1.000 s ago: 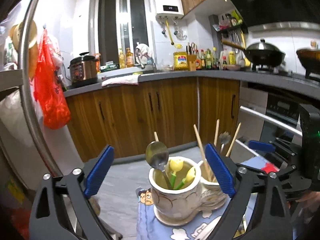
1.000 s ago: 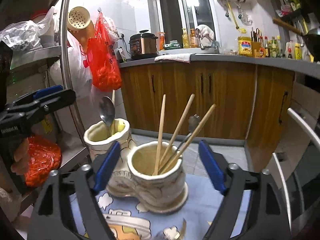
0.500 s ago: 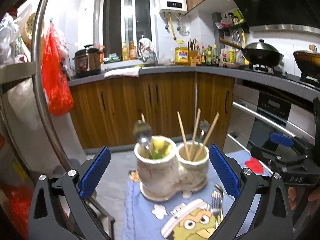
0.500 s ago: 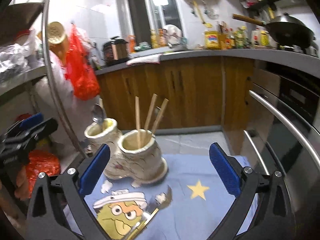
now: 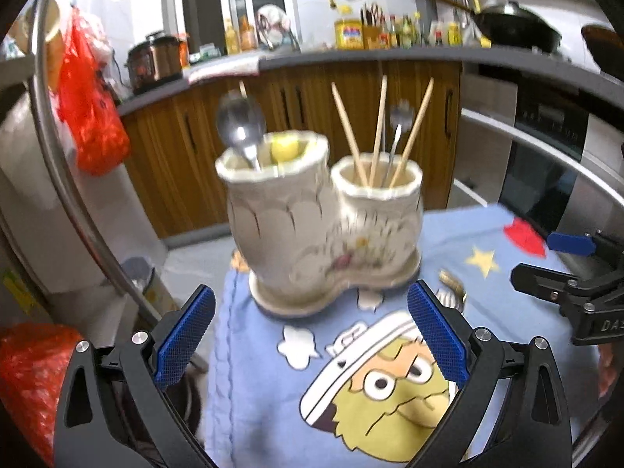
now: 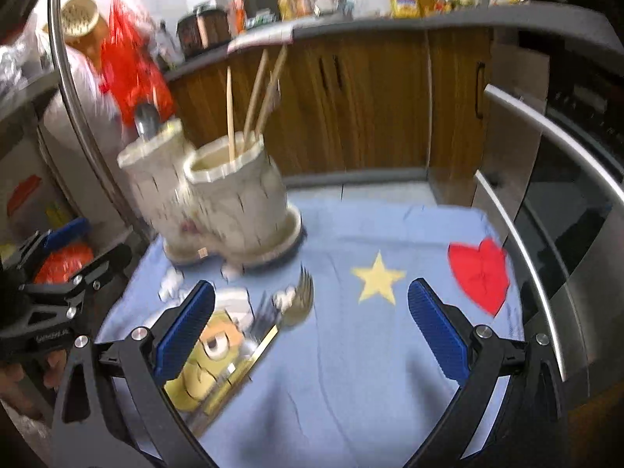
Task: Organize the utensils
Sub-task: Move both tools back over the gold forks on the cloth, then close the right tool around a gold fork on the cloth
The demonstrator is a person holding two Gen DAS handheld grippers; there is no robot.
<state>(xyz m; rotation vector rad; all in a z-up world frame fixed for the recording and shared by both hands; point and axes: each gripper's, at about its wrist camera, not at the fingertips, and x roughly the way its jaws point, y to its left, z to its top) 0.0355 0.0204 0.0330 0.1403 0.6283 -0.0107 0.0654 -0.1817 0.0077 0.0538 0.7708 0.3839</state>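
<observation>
A cream double-cup holder (image 5: 323, 210) stands at the far end of a blue cartoon cloth (image 6: 351, 351). Its taller cup holds a spoon (image 5: 240, 128); its shorter cup holds three chopsticks (image 5: 376, 128) and a slim metal utensil. Two forks (image 6: 280, 312), one gold and one silver, lie on the cloth just in front of the holder, blurred. The left gripper (image 5: 312, 339) hangs in front of the holder, jaws wide apart and empty. The right gripper (image 6: 312, 331), its jaws having just spread to full width, hangs over the forks with nothing clamped.
</observation>
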